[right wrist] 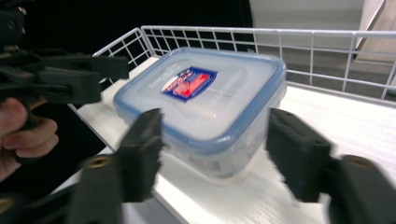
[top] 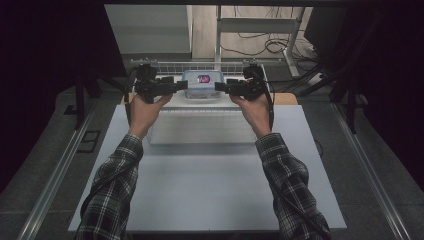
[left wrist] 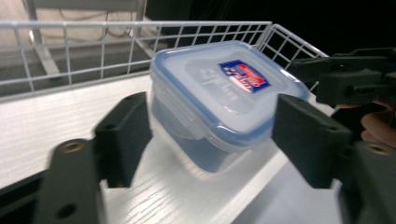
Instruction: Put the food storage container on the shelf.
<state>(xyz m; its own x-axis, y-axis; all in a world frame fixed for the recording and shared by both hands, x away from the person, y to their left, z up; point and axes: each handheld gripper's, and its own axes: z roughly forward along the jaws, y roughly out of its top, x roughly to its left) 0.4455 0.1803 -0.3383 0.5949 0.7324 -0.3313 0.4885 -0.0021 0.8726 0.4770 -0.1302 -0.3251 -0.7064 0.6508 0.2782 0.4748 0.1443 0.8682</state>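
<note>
A clear plastic container (top: 202,82) with a blue-rimmed lid and a red and blue label stands on a raised white shelf (top: 200,102) at the far side of the table. My left gripper (top: 181,85) comes at it from the left, my right gripper (top: 220,86) from the right. In the left gripper view the container (left wrist: 219,93) sits between the open jaws of my left gripper (left wrist: 217,140), with gaps on both sides. In the right gripper view the container (right wrist: 205,93) likewise sits between the spread jaws of my right gripper (right wrist: 219,156). Neither holds anything.
A white wire rail (top: 165,65) fences the shelf at the back and sides, close behind the container. The shelf stands on a white table (top: 200,185). Beyond it are a metal frame and cables on the floor (top: 270,45). Dark surroundings flank the table.
</note>
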